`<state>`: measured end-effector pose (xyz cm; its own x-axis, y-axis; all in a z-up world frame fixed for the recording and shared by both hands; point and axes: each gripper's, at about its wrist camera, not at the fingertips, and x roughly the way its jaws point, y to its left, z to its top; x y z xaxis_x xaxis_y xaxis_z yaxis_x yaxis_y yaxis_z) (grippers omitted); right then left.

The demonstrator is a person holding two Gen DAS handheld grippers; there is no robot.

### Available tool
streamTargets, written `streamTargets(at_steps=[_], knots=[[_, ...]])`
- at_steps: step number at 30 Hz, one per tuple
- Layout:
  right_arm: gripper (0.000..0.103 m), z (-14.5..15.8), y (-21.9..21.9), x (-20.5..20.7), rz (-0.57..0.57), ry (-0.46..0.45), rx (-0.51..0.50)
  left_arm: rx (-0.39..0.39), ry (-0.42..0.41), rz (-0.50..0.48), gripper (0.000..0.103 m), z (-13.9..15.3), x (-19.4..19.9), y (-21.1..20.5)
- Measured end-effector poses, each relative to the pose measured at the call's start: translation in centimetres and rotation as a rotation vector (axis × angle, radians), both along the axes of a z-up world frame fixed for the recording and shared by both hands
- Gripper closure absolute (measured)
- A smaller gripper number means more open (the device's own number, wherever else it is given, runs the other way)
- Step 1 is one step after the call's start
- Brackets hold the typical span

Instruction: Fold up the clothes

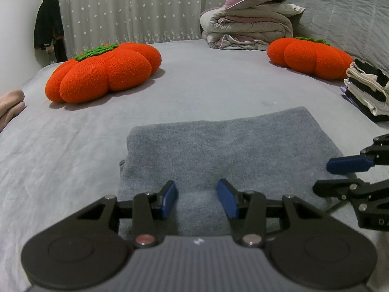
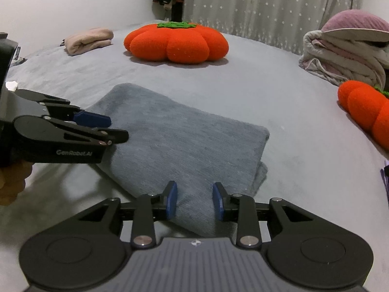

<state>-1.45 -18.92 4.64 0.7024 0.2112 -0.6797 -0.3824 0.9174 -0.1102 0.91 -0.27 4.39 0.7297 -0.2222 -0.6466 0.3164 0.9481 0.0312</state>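
Note:
A folded grey-blue garment (image 1: 218,146) (image 2: 182,141) lies flat on the grey bed (image 1: 60,146). In the left wrist view my left gripper (image 1: 197,198) hovers over the garment's near edge. Its blue pads (image 1: 170,198) stand apart, with only flat cloth showing in the gap. From the right wrist view the left gripper (image 2: 116,127) reaches in over the garment's left side. My right gripper (image 2: 194,200) sits open over the garment's near right corner, and nothing is pinched between its pads (image 2: 171,200). The right gripper (image 1: 323,176) also shows at the garment's right edge.
Two orange pumpkin cushions (image 1: 104,73) (image 1: 308,56) lie farther back on the bed. Behind them are rolled quilts under a purple pillow (image 1: 248,24). A stack of folded clothes (image 1: 367,92) sits at the right. A folded pink garment (image 2: 87,40) lies far left. A hand (image 2: 12,182) holds the left gripper.

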Motion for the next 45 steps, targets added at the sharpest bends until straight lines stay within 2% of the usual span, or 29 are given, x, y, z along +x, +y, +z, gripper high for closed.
streamTargets(at_steps=[6,11,17,20,24,26,28,30,38,41,44,45], knots=[[0.07,-0.4,0.6,0.0,-0.003,-0.004,-0.023,0.013,-0.005,0.001,0.062,0.0,0.0,-0.1],[0.07,-0.5,0.1,0.2,-0.01,0.008,0.004,0.019,-0.001,0.004,0.053,0.2,0.2,0.3],[0.069,-0.6,0.4,0.0,-0.007,-0.004,-0.016,0.005,0.026,0.013,0.05,0.6,0.5,1.0],[0.069,-0.6,0.4,0.0,-0.004,-0.007,-0.024,-0.018,0.054,0.042,0.05,1.2,1.1,2.0],[0.069,-0.7,0.5,0.0,-0.002,-0.011,-0.033,-0.045,0.096,0.137,0.05,0.9,2.2,4.6],[0.069,-0.7,0.5,-0.1,-0.002,-0.013,-0.035,-0.11,0.162,0.186,0.042,-0.3,3.2,6.3],[0.068,-0.7,0.7,-0.1,-0.001,-0.017,-0.041,-0.208,0.212,0.223,0.04,-1.1,3.7,7.7],[0.068,-0.7,0.8,-0.2,0.001,-0.022,-0.05,-0.232,0.226,0.23,0.04,-1.1,3.8,8.2],[0.068,-0.7,1.4,-0.4,0.017,-0.056,-0.095,-0.224,0.232,0.237,0.04,-1.1,3.9,8.3],[0.068,-0.6,1.4,-0.4,0.021,-0.062,-0.104,-0.193,0.223,0.245,0.036,-0.7,3.8,8.3],[0.068,-0.2,1.2,-0.3,0.018,-0.062,-0.09,-0.175,0.214,0.248,0.035,-0.6,3.7,8.2],[0.068,-0.1,0.8,-0.1,0.004,-0.049,-0.057,-0.169,0.211,0.247,0.035,-0.7,3.6,8.1]])
